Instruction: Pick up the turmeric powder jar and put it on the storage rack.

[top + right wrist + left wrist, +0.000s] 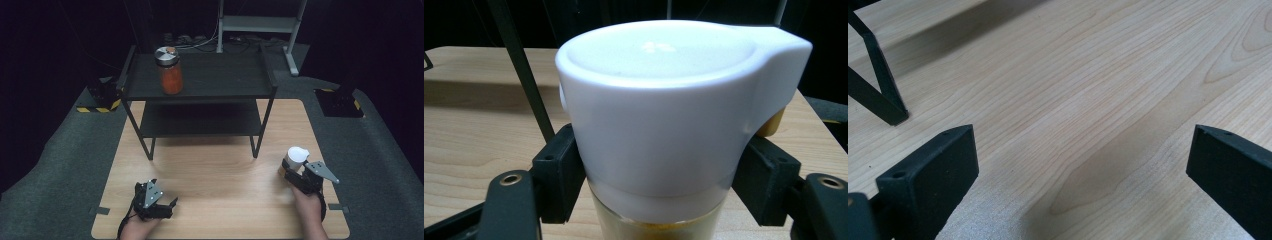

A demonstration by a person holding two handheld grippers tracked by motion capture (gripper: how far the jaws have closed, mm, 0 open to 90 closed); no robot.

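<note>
A small jar with a wide white flip cap (664, 125) and yellowish contents stands on the wooden table (215, 170) at the right. My right gripper (659, 195) is shut on it, with a black jaw pressed to each side just under the cap. From above, the same jar (296, 156) stands at the right gripper (291, 172). My left gripper (164, 194) lies low near the table's front left. In its own view the left gripper (1083, 160) is open, with bare wood between its jaws.
A black two-level metal rack (200, 90) stands at the back of the table. On its top shelf at the left is a tall jar of orange contents with a metal lid (169, 71). One rack leg (878, 85) rises near my left gripper. Grey floor surrounds the table.
</note>
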